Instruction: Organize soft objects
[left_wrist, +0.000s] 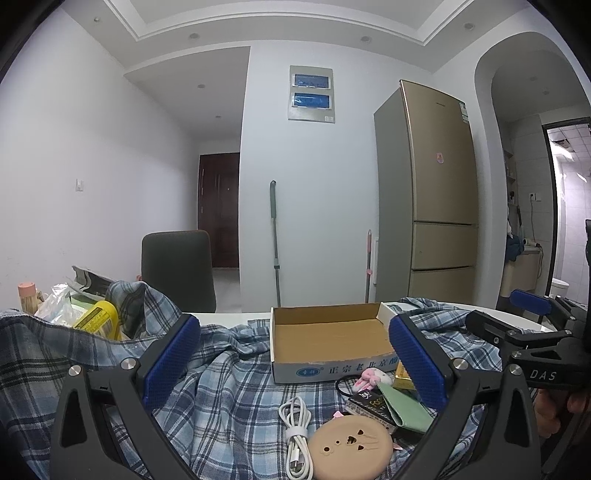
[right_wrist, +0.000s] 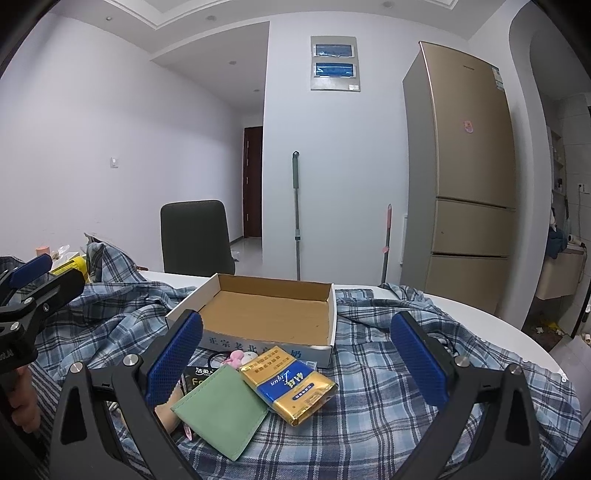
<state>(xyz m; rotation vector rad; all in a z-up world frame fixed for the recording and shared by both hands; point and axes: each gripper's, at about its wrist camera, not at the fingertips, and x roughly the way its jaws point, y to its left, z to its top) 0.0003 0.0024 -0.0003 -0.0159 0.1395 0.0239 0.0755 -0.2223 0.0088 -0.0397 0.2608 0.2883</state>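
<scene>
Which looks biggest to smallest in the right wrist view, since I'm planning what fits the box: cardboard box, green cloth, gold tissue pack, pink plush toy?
1. cardboard box
2. green cloth
3. gold tissue pack; close to the cloth, which lies nearer the camera, so unsure
4. pink plush toy; partly hidden

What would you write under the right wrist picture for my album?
Open right gripper hovers over a green pouch and gold tissue pack, before an empty cardboard box on plaid cloth.

Soft woven plaid cloth covers the smooth white tabletop. The box is matt brown cardboard inside. The tissue pack has glossy gold plastic wrap; the green pouch looks matt, felt-like. Blue fingers show textured rubber.
</scene>
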